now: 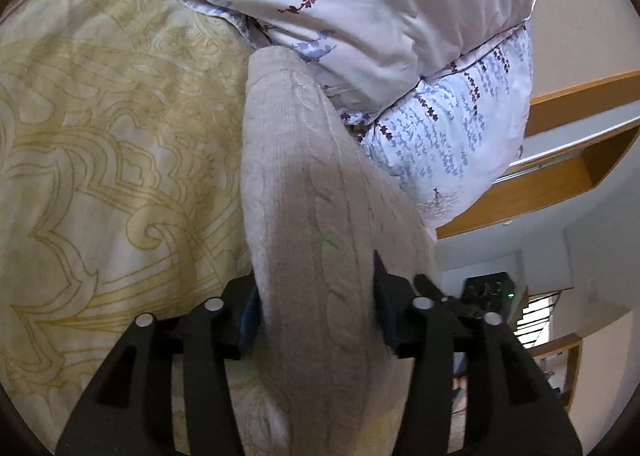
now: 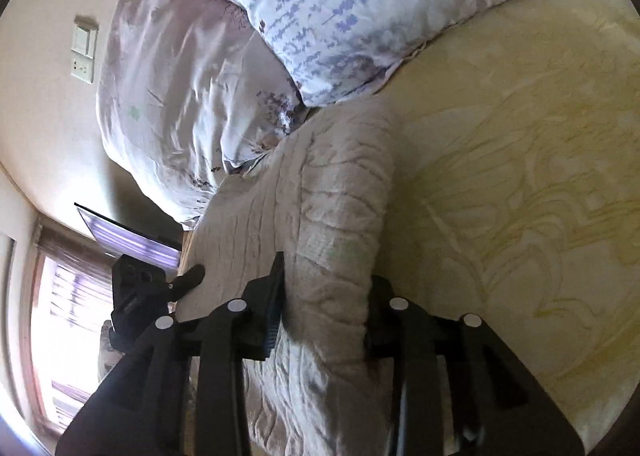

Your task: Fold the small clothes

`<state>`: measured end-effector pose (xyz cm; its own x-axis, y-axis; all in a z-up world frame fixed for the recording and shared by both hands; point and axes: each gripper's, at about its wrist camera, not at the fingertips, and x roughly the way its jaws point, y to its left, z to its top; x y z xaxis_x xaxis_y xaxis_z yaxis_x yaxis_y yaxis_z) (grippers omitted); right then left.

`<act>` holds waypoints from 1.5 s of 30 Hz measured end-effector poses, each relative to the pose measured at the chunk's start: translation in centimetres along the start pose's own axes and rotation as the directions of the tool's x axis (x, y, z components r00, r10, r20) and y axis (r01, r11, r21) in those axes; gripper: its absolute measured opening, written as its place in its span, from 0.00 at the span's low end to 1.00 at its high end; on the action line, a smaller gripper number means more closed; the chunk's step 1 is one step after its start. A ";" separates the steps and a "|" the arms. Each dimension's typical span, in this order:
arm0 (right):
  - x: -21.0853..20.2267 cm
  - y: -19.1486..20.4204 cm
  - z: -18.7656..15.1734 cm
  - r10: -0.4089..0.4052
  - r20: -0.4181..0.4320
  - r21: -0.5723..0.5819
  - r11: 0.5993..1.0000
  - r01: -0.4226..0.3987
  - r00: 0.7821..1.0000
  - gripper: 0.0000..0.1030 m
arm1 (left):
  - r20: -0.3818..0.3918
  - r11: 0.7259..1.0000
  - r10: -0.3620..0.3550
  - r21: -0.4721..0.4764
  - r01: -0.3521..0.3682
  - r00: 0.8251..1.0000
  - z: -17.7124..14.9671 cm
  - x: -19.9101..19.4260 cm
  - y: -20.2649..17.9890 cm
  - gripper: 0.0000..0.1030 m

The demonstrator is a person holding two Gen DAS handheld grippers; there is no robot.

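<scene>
Both hands were at work on the beige cable-knit sweater (image 1: pixel 304 192), which lay stretched over the pale yellow bedsheet with its swirling gold pattern (image 1: pixel 100 144), its far end reaching up against the heap of lilac floral bedding (image 1: pixel 360 16).

The left gripper (image 1: pixel 316 316) had a thick fold of the knit running between its black fingers (image 1: pixel 244 320). The cloth filled the gap from one side to the other, and the pads appeared to press into it, so I took it as a grip on the sweater, though a loose one.

The right gripper (image 2: pixel 322 308) likewise had a bunched roll of the same knit between its fingers (image 2: pixel 272 296), with the fabric bulging against both pads; that too looked like a hold.

In the right wrist view the left-hand tool showed as a dark shape at the sweater's far edge, so the two seemed to grip opposite sides of the garment.

I judged this to be the middle of a fold: the piece was doubled into a long band and carried across the bed, not yet laid flat.

The next move would call for setting the held edges down evenly on the sheet, keeping the band straight and clear of the bedding pile, then letting go without dragging the knit askew. Soft, heavy wool like this would likely sag and slip if one side were released first.
</scene>
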<state>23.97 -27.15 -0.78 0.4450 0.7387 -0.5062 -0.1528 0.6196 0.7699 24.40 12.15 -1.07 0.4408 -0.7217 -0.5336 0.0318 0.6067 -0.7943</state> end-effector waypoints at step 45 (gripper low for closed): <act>-1.5 6.6 -5.7 -0.348 0.192 -0.358 0.846 0.396 0.917 0.37 | 0.310 0.736 0.437 0.416 -0.534 0.844 -6.7 -0.7 -7.1 0.83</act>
<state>17.29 -22.68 2.89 0.6310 0.4110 -0.6580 -0.2688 0.9114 0.3115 17.82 6.09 3.02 0.6643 -0.2405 -0.7077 0.1611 0.9706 -0.1787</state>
